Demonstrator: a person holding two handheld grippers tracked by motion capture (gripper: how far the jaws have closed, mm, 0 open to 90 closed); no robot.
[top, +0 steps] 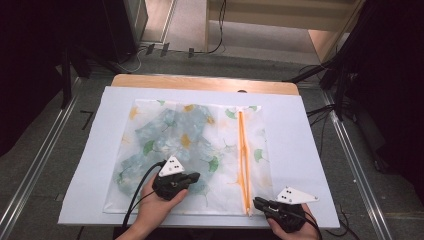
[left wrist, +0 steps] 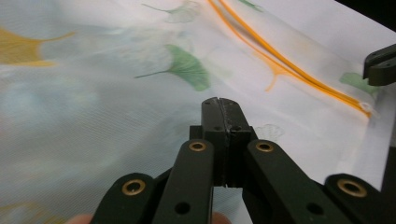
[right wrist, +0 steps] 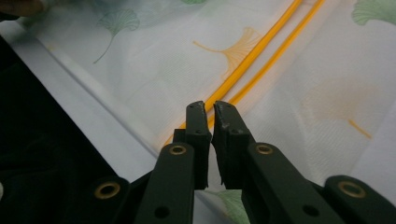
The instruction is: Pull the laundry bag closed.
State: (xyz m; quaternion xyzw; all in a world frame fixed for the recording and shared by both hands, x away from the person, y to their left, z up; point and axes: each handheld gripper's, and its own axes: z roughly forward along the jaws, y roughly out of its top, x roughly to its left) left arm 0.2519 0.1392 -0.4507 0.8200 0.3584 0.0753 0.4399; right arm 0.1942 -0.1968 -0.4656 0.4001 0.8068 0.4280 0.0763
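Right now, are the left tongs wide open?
No, the left tongs have their two black jaws pressed together above the leaf-printed bag.

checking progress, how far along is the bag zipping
Done: a garment shows through the mesh bag, lying flat. In hand: right gripper sits at the near end of the orange zipper, nearly shut; whether it grips the pull is unclear. Left gripper is shut over the bag. Left: the zipper looks open.

Folded blue-green cloth (top: 165, 142) inside the translucent ginkgo-print zipper bag (top: 260, 135), outline blurred by the mesh; right hand (top: 295, 226) cut off by the high view's lower edge.
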